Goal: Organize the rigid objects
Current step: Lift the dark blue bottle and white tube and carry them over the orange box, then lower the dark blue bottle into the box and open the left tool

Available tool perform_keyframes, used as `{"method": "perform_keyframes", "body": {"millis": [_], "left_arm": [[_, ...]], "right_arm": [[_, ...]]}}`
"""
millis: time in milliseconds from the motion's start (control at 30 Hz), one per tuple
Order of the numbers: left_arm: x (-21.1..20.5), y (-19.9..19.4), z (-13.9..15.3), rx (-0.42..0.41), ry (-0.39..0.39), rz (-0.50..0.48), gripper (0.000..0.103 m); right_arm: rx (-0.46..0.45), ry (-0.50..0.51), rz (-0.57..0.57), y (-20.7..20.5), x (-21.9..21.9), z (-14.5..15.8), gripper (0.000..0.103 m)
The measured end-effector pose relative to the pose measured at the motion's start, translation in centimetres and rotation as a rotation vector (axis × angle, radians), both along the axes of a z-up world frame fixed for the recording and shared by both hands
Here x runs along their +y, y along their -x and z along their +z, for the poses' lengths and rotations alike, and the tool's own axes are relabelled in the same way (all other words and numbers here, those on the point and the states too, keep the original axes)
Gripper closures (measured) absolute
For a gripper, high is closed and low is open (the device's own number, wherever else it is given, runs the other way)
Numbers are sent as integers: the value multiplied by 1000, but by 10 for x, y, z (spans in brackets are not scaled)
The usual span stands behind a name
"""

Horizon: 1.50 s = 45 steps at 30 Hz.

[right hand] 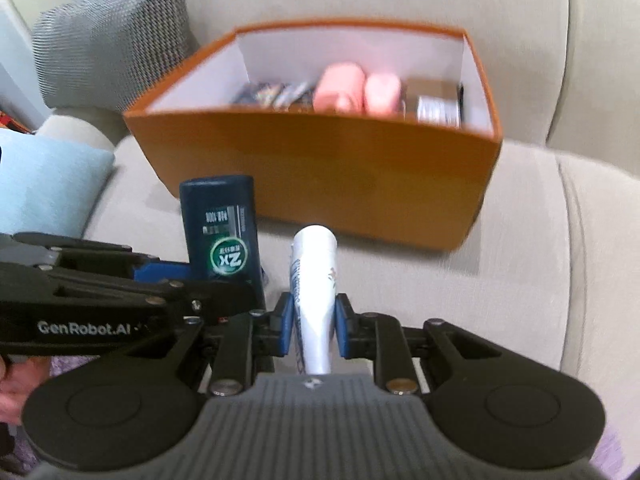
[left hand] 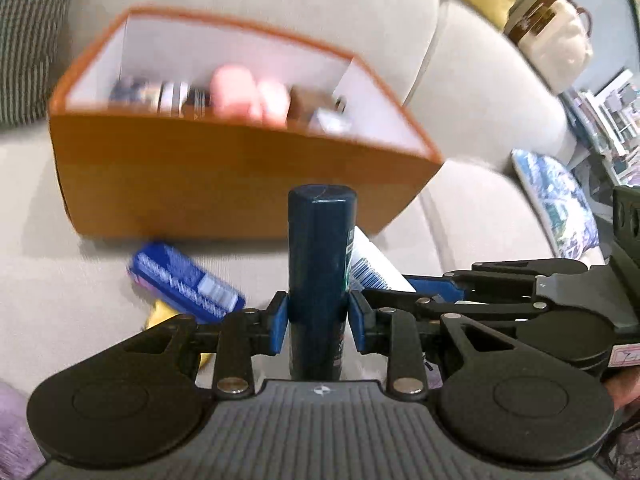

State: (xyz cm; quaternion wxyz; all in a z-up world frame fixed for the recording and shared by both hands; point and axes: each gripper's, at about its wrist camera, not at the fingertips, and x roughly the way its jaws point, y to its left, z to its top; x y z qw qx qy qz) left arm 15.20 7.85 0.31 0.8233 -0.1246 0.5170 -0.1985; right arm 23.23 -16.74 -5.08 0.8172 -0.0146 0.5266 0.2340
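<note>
While box [right hand: 320, 168] contents blur, jaws grip dark bottle [left hand: 318, 272] and white tube [right hand: 314, 300].

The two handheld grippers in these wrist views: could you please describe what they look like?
Both are alike. The left gripper and right gripper have matte black linkage arms with silver rivets, two round black discs at the base and a ribbed grey plate between them. The jaws carry blue pads. The left gripper's side reads "GenRobot.AI" in white. No cables show.
</note>
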Motion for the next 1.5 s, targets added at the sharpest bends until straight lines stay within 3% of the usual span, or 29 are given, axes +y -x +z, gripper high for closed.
{"method": "perform_keyframes", "body": {"millis": [133, 300, 433, 533, 667, 867, 1167, 1300, 1500], "left_arm": [[-8, -9, 35, -83, -18, -26, 67], [-23, -31, 83, -207, -96, -92, 67], [-28, -50, 114, -296, -167, -162, 67], [-42, -67, 120, -344, -247, -239, 67], [-66, -90, 105, -368, -393, -331, 67], [-79, -117, 54, -299, -490, -425, 67], [-97, -136, -14, -168, -460, -534, 67], [-97, -145, -26, -102, -362, -564, 67], [-110, -155, -31, -56, -293, -604, 67]], "right_arm": [[-86, -11, 31, -7, 4, 35, 81], [-230, 13, 88, -26, 14, 83, 81], [-325, 52, 106, -42, 22, 105, 82], [-376, 86, 123, -58, 27, 112, 82], [-394, 159, 113, -82, 30, 105, 82], [-349, 188, 80, -109, 20, 87, 82], [-301, 223, 82, -136, 17, 60, 82], [-278, 224, 69, -148, 15, 52, 82], [-252, 239, 64, -157, 13, 43, 82]]}}
